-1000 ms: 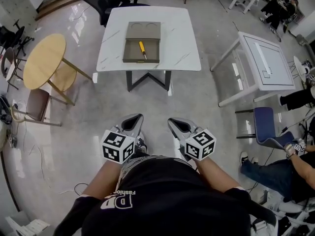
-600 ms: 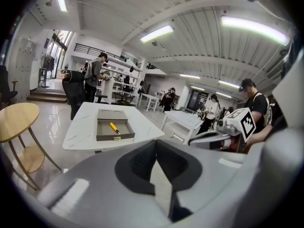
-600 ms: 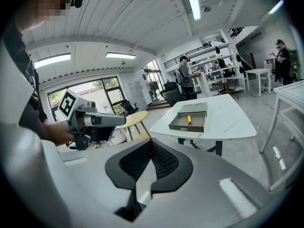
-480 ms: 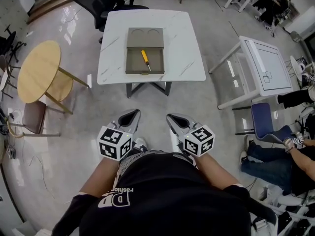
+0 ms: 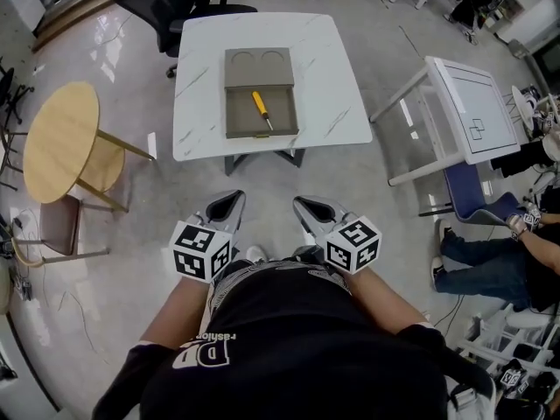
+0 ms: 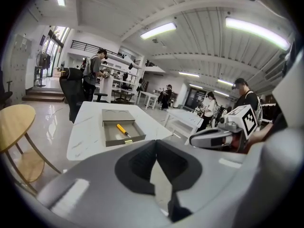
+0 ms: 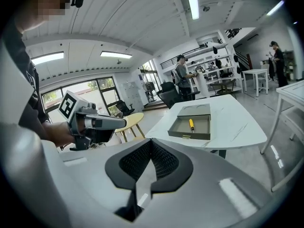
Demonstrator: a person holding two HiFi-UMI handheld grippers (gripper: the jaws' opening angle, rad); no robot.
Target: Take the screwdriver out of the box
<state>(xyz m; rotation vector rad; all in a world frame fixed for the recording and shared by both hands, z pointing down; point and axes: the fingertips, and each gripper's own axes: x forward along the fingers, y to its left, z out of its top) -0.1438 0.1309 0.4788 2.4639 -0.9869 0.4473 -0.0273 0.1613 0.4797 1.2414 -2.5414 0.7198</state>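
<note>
An olive-grey box (image 5: pixel 259 93) lies on the white marble table (image 5: pixel 328 77) ahead, its drawer part pulled out toward me. A yellow-handled screwdriver (image 5: pixel 261 108) rests inside the drawer. The box (image 6: pixel 120 131) and screwdriver (image 6: pixel 122 130) also show in the left gripper view, and the box (image 7: pixel 192 127) with the screwdriver (image 7: pixel 191 124) in the right gripper view. My left gripper (image 5: pixel 227 206) and right gripper (image 5: pixel 308 208) are held close to my body, well short of the table. Both are shut with nothing between their jaws.
A round wooden table (image 5: pixel 59 142) and a brown chair (image 5: pixel 58 227) stand at the left. A black office chair (image 5: pixel 162 3) sits behind the marble table. At the right are a white frame table (image 5: pixel 468 103), a blue chair (image 5: pixel 468 201) and a seated person (image 5: pixel 499 256).
The marble table and box have come nearer in the head view as I move forward. Both grippers keep their pose near my body.
</note>
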